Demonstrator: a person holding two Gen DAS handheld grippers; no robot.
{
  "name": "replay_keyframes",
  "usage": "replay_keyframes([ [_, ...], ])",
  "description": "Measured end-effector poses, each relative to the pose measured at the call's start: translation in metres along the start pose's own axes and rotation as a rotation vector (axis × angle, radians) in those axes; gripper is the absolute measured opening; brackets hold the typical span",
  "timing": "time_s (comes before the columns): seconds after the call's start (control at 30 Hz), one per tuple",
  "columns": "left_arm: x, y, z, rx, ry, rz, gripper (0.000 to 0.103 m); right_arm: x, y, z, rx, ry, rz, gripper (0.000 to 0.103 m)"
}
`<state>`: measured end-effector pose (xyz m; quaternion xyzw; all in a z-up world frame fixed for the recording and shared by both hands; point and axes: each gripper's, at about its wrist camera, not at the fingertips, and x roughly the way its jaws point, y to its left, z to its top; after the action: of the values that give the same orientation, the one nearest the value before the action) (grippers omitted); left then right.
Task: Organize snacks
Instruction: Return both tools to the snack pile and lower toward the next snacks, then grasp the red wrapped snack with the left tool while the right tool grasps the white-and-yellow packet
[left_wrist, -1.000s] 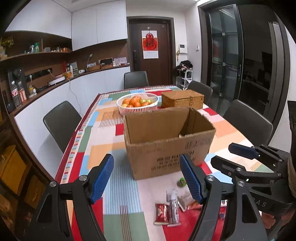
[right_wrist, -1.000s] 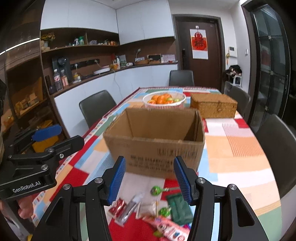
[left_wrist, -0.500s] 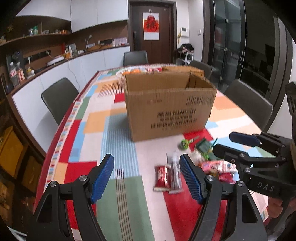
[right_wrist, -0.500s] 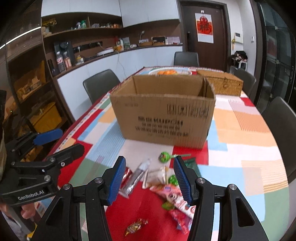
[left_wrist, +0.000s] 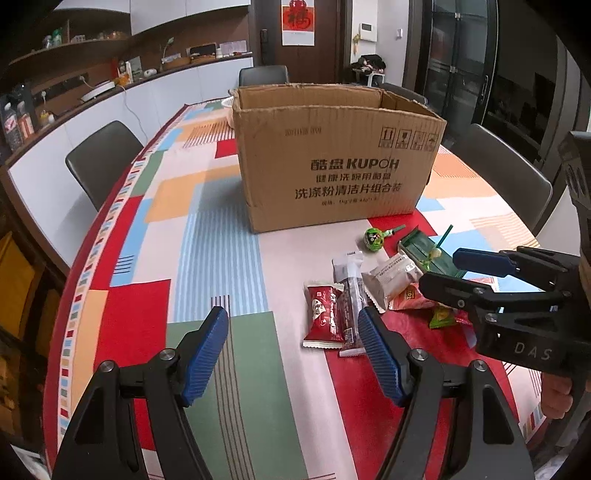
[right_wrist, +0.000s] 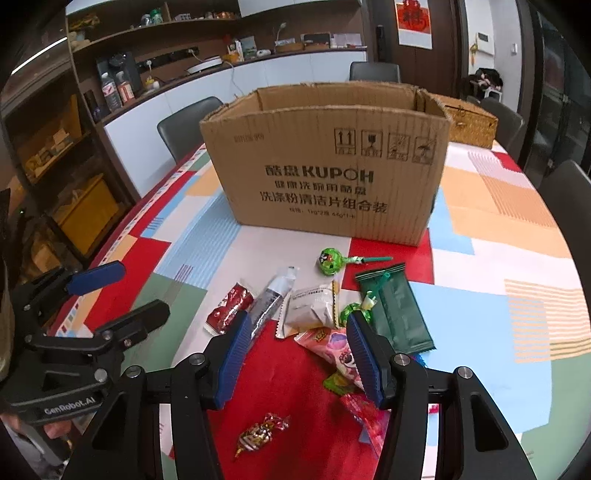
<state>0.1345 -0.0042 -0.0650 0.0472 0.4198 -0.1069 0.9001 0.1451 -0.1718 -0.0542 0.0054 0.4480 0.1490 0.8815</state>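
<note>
An open cardboard box (left_wrist: 332, 166) (right_wrist: 332, 166) stands mid-table. In front of it lie several snacks: a red packet (left_wrist: 323, 317) (right_wrist: 231, 306), a dark stick wrapper (left_wrist: 352, 295), a pale pouch (right_wrist: 310, 306), a green lollipop (right_wrist: 330, 262), a dark green packet (right_wrist: 395, 314), a pink packet (right_wrist: 332, 347) and a foil candy (right_wrist: 262, 432). My left gripper (left_wrist: 291, 325) hangs open just left of the pile, the red packet showing below its right finger. My right gripper (right_wrist: 297, 328) is open above the pale pouch and pink packet, holding nothing.
A wicker basket (right_wrist: 465, 118) sits behind the box on the right. Dark chairs (left_wrist: 99, 158) ring the patterned tablecloth (left_wrist: 207, 240). The table's left edge runs close to my left gripper. Shelves and a counter line the left wall.
Both grippers have sunk toward the table and tipped downward, so the snacks fill more of each view and the box rim hides the fruit bowl. The jaws look the same width.
</note>
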Motion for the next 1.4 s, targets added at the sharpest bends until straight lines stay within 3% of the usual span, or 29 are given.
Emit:
replay_keyframes([
  [0.77, 0.071, -0.002, 0.004, -0.015, 0.136, -0.099, 0.056, 0.057, -0.004, 0.008, -0.016, 0.113, -0.037, 0.051],
  [1.3, 0.092, -0.003, 0.005, -0.016, 0.166, -0.097, 0.038, 0.08, 0.002, 0.01, -0.026, 0.158, 0.0, 0.042],
  [1.4, 0.092, -0.003, 0.006, -0.028, 0.175, -0.124, 0.026, 0.083, 0.002, 0.009, -0.017, 0.166, 0.019, 0.037],
])
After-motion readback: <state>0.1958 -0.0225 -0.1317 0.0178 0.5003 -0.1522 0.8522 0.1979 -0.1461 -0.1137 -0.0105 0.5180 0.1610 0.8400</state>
